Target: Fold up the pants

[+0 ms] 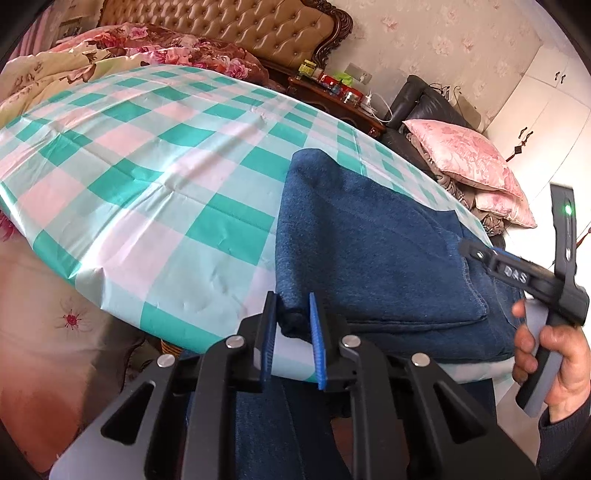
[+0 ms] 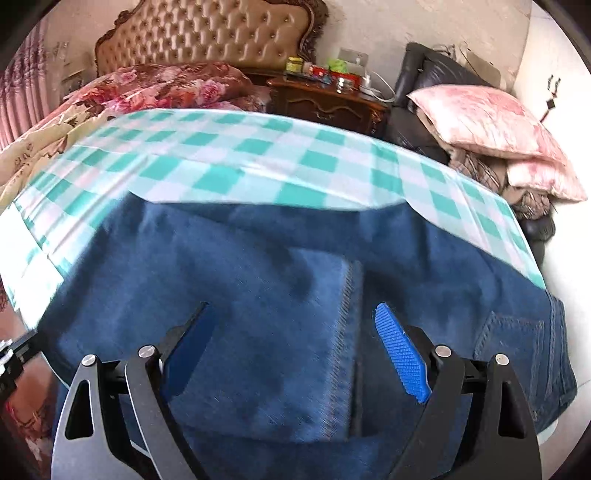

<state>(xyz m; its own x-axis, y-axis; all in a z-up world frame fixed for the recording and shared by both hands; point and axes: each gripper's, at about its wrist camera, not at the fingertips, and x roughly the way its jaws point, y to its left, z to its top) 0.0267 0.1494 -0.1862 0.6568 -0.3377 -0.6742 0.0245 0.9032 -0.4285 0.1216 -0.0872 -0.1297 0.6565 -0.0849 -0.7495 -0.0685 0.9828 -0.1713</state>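
Note:
Dark blue denim pants lie folded on the near right part of a table under a teal, pink and white checked cloth. My left gripper is shut on the thick folded edge at the pants' near left corner, and a leg hangs off the table's front below it. My right gripper, held by a hand, hovers over the pants' right side. In the right wrist view, the right gripper stands open above the pants, with a stitched hem between its fingers, unpinched. The checked cloth lies beyond.
A bed with floral quilts and a tufted headboard stands behind the table. A dark nightstand carries jars and boxes. Pink pillows are piled on a black armchair at the right.

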